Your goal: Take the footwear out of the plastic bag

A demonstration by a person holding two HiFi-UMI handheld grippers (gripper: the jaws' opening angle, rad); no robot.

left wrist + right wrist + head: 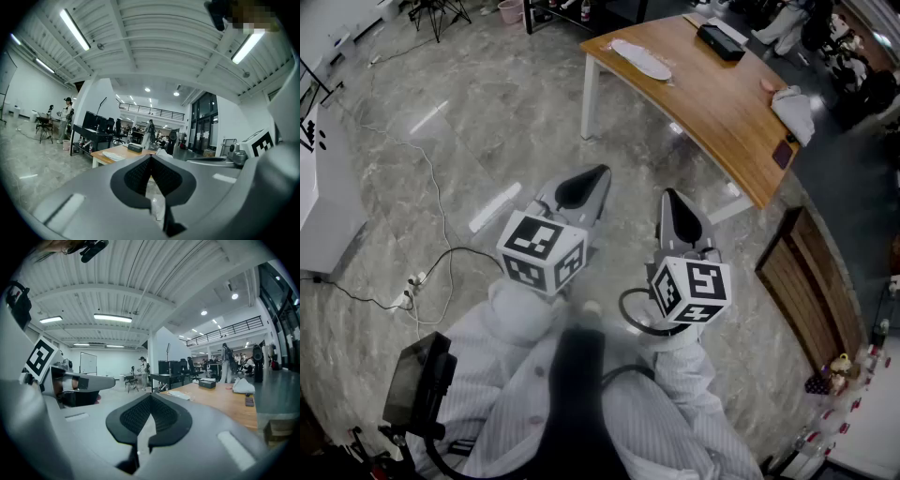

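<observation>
Our left tool (598,176) and right tool (671,199) are both clenched on nothing, well apart from the long wooden table (722,122). The pale flat footwear in clear plastic bag (642,58) seems to lie at its far end; we should step close and unclench before reaching.

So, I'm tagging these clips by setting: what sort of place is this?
Probably an open-plan workspace or lab: glossy grey stone floor, long wooden table on white legs, ribbed white ceiling with strip lights.

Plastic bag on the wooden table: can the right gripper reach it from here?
Probably not yet. The right gripper is shut and held near the person's body, over the floor, while the plastic bag lies far off on the wooden table. Nothing blocks the way; stepping closer should do.
</observation>
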